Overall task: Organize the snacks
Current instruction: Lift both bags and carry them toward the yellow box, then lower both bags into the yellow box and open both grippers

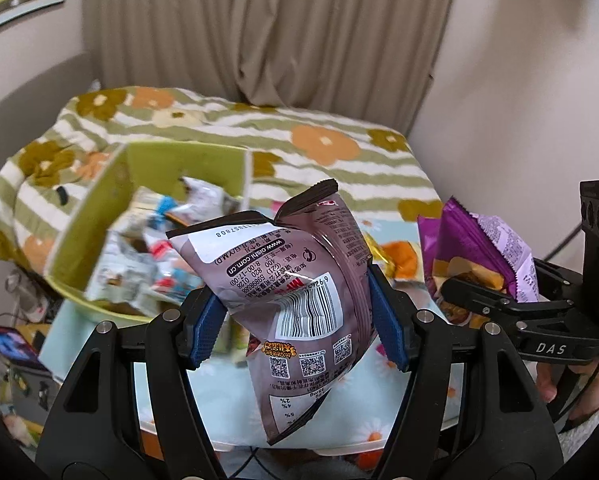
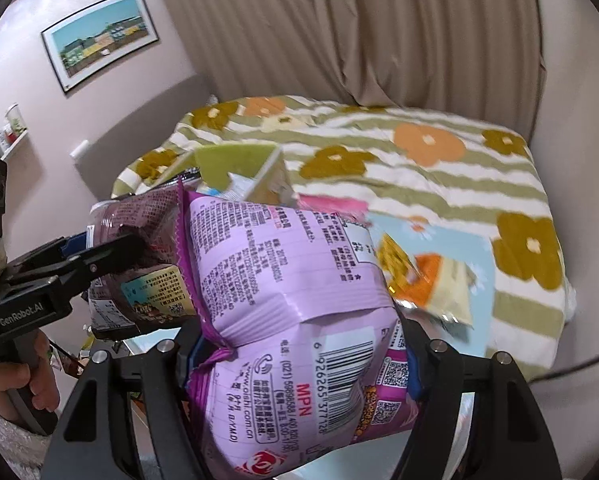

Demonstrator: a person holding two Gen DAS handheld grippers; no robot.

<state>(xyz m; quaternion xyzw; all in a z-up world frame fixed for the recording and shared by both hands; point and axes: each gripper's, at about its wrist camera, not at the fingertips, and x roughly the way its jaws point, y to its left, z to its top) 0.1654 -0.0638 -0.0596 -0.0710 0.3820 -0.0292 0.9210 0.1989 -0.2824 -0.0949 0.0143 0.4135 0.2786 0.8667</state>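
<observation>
My left gripper (image 1: pixel 297 312) is shut on a brown snack bag (image 1: pixel 287 276), held in the air with its barcode side toward the camera. My right gripper (image 2: pixel 299 356) is shut on a purple snack bag (image 2: pixel 283 292), which fills most of the right wrist view. The purple bag (image 1: pixel 475 248) and the right gripper show at the right of the left wrist view. The brown bag (image 2: pixel 139 248) and the left gripper show at the left of the right wrist view. A green box (image 1: pixel 99 216) with several snack packs in it stands to the left, beyond the brown bag.
A light blue flowered table top (image 1: pixel 339 404) lies below both grippers. An orange and gold snack pack (image 2: pixel 423 276) lies on it to the right. A bed with a green striped flower blanket (image 1: pixel 319 140) stands behind, with curtains (image 1: pixel 267 28) beyond.
</observation>
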